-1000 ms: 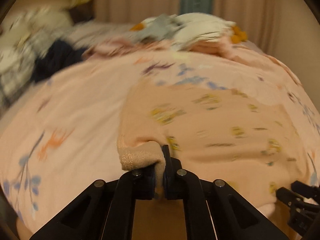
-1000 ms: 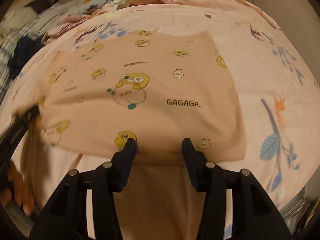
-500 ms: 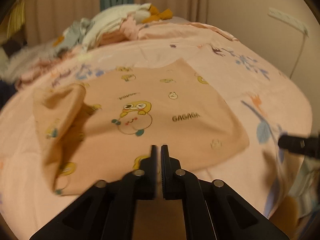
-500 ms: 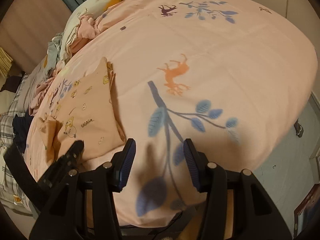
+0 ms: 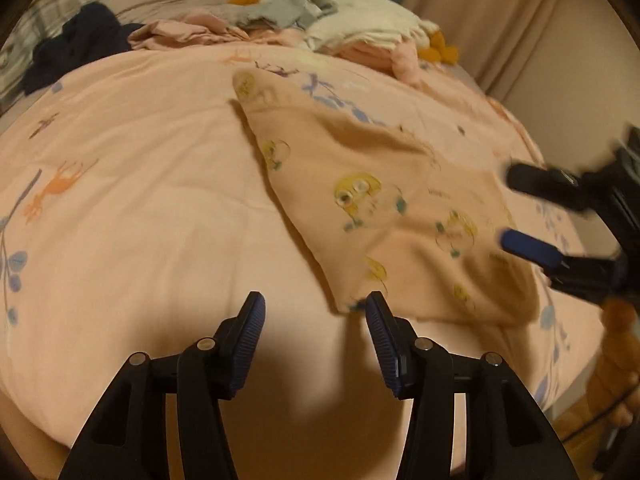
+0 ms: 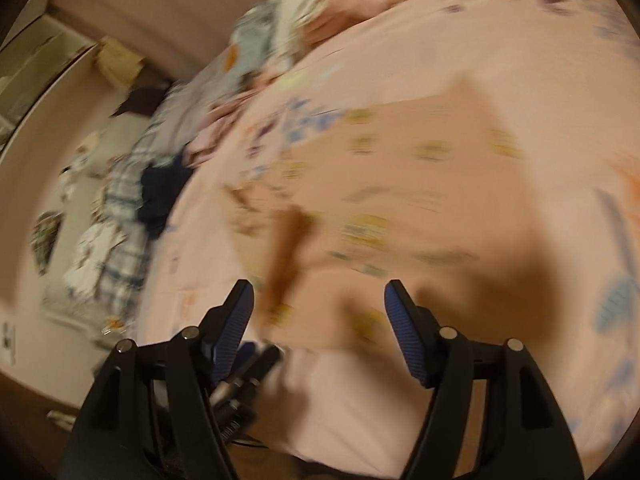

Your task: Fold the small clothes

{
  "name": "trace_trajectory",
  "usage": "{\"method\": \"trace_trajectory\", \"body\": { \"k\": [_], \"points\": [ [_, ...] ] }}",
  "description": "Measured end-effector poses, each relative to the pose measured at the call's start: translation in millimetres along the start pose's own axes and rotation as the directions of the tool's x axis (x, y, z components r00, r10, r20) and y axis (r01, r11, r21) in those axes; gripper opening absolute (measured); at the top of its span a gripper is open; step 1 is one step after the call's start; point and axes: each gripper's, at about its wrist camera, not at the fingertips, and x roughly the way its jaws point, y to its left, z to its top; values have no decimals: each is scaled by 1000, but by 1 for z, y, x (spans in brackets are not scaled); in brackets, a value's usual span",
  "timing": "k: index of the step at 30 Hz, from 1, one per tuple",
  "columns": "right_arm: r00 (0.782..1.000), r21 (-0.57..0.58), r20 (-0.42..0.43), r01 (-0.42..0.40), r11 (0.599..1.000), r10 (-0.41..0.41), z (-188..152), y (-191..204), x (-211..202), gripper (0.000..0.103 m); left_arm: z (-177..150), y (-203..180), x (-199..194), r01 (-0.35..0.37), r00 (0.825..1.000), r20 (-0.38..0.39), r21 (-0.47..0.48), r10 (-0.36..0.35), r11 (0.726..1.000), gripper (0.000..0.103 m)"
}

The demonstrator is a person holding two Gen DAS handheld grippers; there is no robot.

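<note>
A small peach top [image 5: 380, 216] with yellow cartoon prints lies on the pink bedspread [image 5: 140, 208], one side folded in over it. My left gripper [image 5: 315, 308] hovers at its near corner. Its jaws are opening and the pads press on nothing. My right gripper [image 5: 514, 208] hangs over the top's right edge, jaws opening, nothing between them. The right wrist view is blurred; there the top [image 6: 400, 184] lies ahead of the right gripper [image 6: 320, 296], and the left gripper's fingers [image 6: 256, 356] show dark at lower left.
A heap of clothes with a white plush goose [image 5: 348, 28] lies along the bed's far side. A navy garment [image 5: 76, 48] and plaid bedding [image 6: 120, 208] are at the far left. A hand [image 5: 616, 320] shows at the right by the bed's edge.
The left gripper held the top's ribbed cuff, carried it over and let go; it was shut and bare, now stands open. The right jaws have widened. Both views swung sharply.
</note>
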Motion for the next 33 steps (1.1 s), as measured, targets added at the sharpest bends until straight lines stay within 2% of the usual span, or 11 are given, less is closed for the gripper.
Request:
{"method": "trace_trajectory", "body": {
  "k": [2,6,8,10,12,13,16,18,20,25,33],
  "points": [
    [998,-10,-59,-29,1000,28,17,16,29,69,3,-2,8,18,999,-32,0,-18,1000,51],
    [988,2,-138,-67,998,66,32,35,67,69,9,-11,16,22,1000,-14,15,-22,1000,51],
    [987,-43,-160,-24,999,17,32,49,86,68,13,-11,20,43,999,-21,-1,-43,999,51],
    [987,-78,-150,43,996,-54,32,53,95,57,16,-14,23,51,998,-26,-15,-52,999,51],
    [984,-101,-165,57,993,-73,32,56,111,20,17,-18,27,45,998,-34,-27,-46,999,45],
    [984,-98,-164,55,994,-71,34,52,114,11,18,-17,31,28,999,-36,-41,-30,999,45],
    [995,-79,-98,8,997,-15,34,43,103,10,23,-22,39,-15,1000,-24,-43,14,999,24],
    [997,-79,-75,-32,996,26,35,39,93,10,25,-24,41,28,998,-57,-28,-29,999,11],
    [997,-107,-43,-65,992,61,38,39,79,10,24,-29,41,64,995,-72,-14,-65,998,10],
    [994,-77,65,-81,994,86,53,29,40,9,28,-44,42,66,995,-75,38,-64,997,10],
    [962,6,258,-94,996,89,43,-13,-34,9,38,-101,48,38,999,-23,209,-34,977,10]
  ]
}}
